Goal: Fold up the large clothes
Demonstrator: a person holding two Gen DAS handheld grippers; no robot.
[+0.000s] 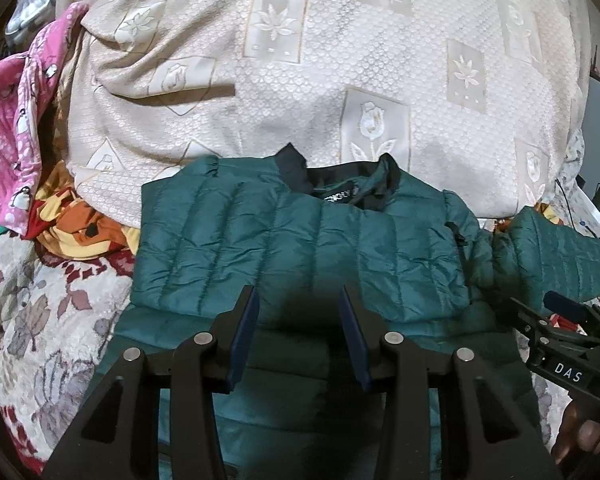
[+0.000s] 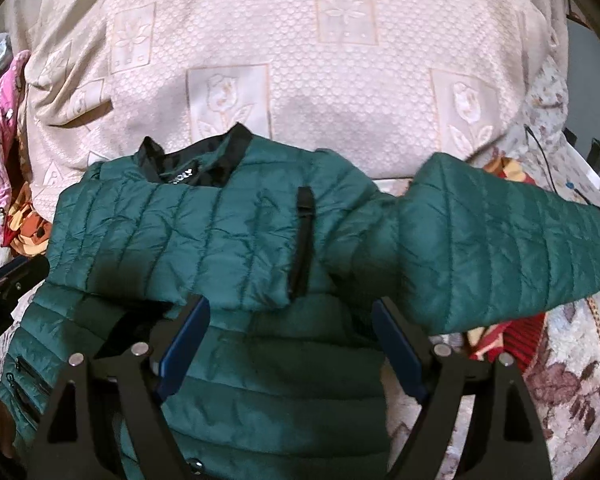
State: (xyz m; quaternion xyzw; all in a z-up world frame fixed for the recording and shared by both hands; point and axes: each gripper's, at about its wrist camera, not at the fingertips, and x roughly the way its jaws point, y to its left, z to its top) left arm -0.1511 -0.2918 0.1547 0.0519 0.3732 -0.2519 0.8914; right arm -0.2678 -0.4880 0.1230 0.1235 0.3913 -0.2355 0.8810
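A dark green quilted jacket (image 1: 300, 240) with a black collar lies on the bed, one sleeve folded flat across its chest. Its other sleeve (image 2: 500, 248) sticks out to the right. My left gripper (image 1: 298, 308) is open and empty, just above the jacket's middle. My right gripper (image 2: 290, 320) is open and empty, over the jacket's right side near the sleeve's base; it also shows at the right edge of the left wrist view (image 1: 560, 320). The jacket's black chest zip (image 2: 302, 240) lies just ahead of the right gripper.
A cream embossed blanket (image 1: 340, 60) is heaped behind the jacket. A pink penguin-print cloth (image 1: 12, 120) and an orange patterned cloth (image 1: 72, 220) lie at the left. The floral bedsheet (image 1: 28, 320) shows at both sides. Black cables (image 2: 556, 168) run at the far right.
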